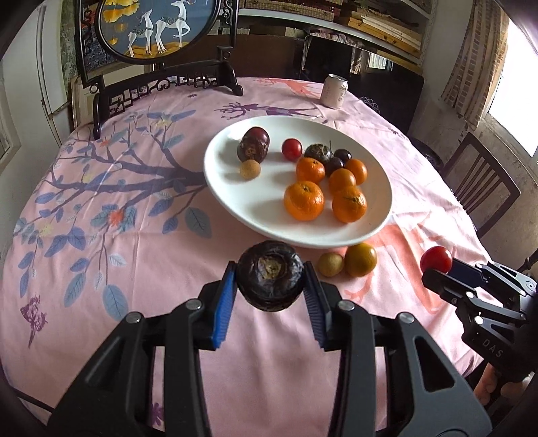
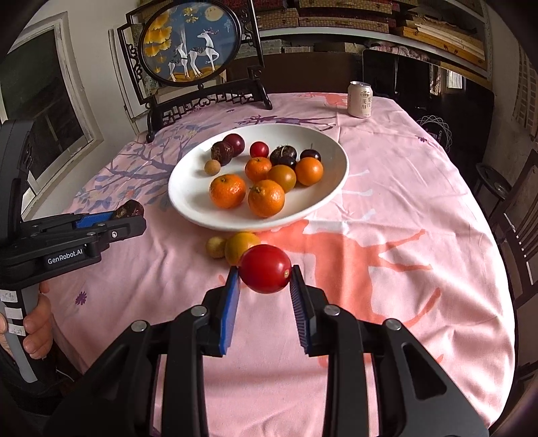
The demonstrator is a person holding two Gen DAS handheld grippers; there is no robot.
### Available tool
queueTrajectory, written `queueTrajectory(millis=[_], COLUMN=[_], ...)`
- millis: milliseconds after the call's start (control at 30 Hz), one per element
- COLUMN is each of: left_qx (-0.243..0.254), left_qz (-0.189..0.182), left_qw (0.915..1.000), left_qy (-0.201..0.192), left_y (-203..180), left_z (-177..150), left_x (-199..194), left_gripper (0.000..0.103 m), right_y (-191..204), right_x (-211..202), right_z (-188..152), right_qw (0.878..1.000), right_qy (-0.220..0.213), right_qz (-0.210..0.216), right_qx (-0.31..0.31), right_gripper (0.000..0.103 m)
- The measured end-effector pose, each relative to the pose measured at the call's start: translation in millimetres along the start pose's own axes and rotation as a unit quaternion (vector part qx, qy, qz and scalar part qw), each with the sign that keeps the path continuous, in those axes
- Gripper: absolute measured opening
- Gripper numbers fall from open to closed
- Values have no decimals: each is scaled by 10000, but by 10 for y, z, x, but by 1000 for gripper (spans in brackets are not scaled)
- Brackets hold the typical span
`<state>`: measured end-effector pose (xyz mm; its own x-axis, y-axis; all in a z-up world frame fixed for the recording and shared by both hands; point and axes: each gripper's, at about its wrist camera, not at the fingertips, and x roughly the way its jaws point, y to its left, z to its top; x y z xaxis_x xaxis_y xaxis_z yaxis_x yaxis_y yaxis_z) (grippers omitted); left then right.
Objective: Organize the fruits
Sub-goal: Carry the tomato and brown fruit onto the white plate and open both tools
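Note:
My left gripper (image 1: 270,280) is shut on a dark purple wrinkled passion fruit (image 1: 270,280), held above the cloth in front of the white plate (image 1: 235,201). My right gripper (image 2: 265,270) is shut on a red tomato (image 2: 265,269), also held before the plate (image 2: 188,198). The plate holds several oranges (image 1: 303,200), dark fruits, a red tomato (image 1: 291,149) and a small brown longan (image 1: 250,169). On the cloth by the plate's near rim lie a longan (image 1: 330,264) and a yellow-orange fruit (image 1: 360,259). The right gripper with its tomato (image 1: 436,259) shows in the left wrist view.
A drink can (image 1: 333,91) stands at the far side of the table. A dark wooden stand with a round deer picture (image 1: 158,30) stands at the back left. A wooden chair (image 1: 481,181) is at the right. The pink patterned tablecloth (image 1: 101,235) covers the table.

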<state>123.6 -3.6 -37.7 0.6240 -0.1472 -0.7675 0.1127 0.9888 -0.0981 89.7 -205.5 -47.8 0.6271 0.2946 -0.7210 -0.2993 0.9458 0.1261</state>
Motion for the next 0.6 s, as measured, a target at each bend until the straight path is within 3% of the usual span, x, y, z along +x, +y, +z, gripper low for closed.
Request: queueTrajectory(millis=[300,600], left_qx=[47,66], left_qz=[228,299], left_qw=[9993,9976], left_qy=[302,620], left_y=[13,-35], left_z=[820,1067], left_x=[602,1050], left_gripper=[39,39], right_y=[-210,-341], right_x=[519,846], right_z=[566,717], right_qw=[9997,9993], right_qy=[120,332], right_qz=[-179,-197], right_qx=[-64,-24], right_gripper=[31,30])
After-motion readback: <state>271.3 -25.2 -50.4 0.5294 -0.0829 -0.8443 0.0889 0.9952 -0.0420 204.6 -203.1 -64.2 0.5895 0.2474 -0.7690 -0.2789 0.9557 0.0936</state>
